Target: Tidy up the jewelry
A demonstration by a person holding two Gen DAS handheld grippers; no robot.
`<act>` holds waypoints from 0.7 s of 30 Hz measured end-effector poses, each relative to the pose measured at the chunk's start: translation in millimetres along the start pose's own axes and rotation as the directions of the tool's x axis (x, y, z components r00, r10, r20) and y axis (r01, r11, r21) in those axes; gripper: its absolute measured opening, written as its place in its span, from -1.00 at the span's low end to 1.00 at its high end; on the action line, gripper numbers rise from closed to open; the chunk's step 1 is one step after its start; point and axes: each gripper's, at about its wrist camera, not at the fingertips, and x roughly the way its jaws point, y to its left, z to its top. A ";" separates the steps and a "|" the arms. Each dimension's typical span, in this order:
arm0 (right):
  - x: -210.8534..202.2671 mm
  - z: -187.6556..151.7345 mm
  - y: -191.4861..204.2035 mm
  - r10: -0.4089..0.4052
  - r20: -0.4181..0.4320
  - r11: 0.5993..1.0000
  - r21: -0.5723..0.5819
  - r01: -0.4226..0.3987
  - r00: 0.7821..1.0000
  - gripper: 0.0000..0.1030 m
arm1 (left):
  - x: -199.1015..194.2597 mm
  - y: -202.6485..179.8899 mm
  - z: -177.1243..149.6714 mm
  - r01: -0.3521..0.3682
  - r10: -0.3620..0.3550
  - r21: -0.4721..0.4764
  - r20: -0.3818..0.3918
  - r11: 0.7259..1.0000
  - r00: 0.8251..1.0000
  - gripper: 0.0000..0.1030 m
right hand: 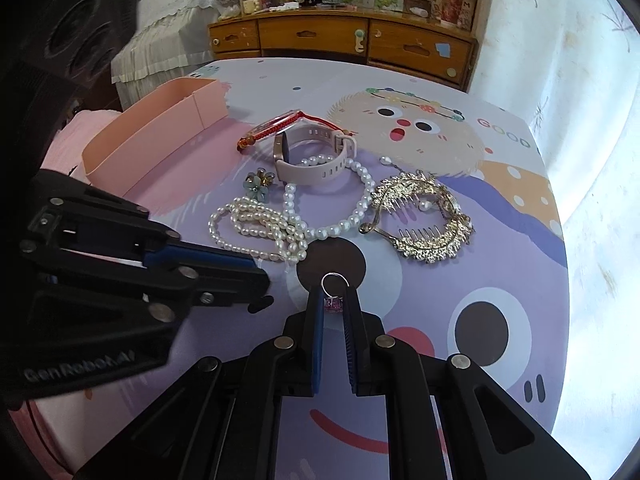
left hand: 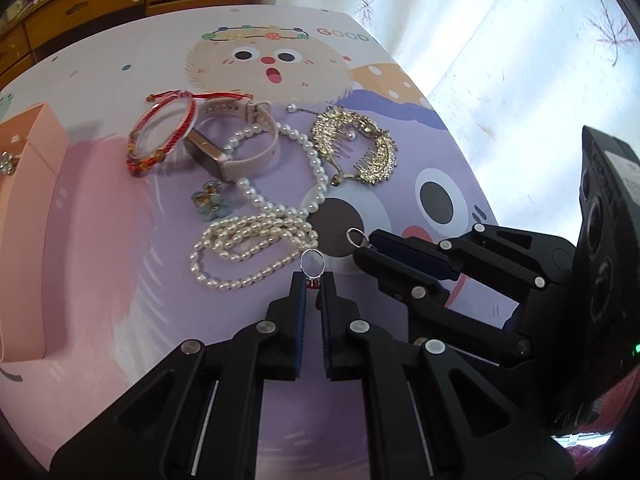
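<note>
My left gripper [left hand: 313,280] is shut on a silver ring with a red stone [left hand: 311,264], held just above the mat. My right gripper [right hand: 334,300] is shut on a silver ring with a pink stone [right hand: 333,285]; it also shows in the left wrist view [left hand: 362,246] with its ring [left hand: 355,237]. Ahead lies a jewelry pile: pearl strands [left hand: 256,240], a gold hair comb [left hand: 360,146], a pink watch [left hand: 236,140], a red cord bracelet [left hand: 164,136] and a blue flower clip [left hand: 210,202].
An open pink box [right hand: 160,128] stands at the left of the cartoon-printed mat [right hand: 500,272]. A wooden drawer cabinet [right hand: 340,40] stands behind the table. The table's right edge drops off beside a white wall.
</note>
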 end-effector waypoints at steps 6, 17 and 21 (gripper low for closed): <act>-9.6 -2.6 -0.2 0.018 -0.026 0.998 0.059 -0.017 0.999 -0.81 | -17.2 12.8 -13.1 -0.006 0.006 -0.028 0.005 1.000 1.000 -0.91; -31.9 -14.1 27.7 0.137 -0.060 0.970 0.212 -0.122 0.989 -0.81 | -62.3 42.4 -51.9 0.012 -0.010 -0.075 0.023 0.997 1.000 -0.91; -38.8 -15.4 47.5 0.176 -0.065 0.947 0.285 -0.151 0.982 -0.81 | -81.1 57.6 -64.3 0.043 -0.041 -0.085 0.017 0.995 0.999 -0.91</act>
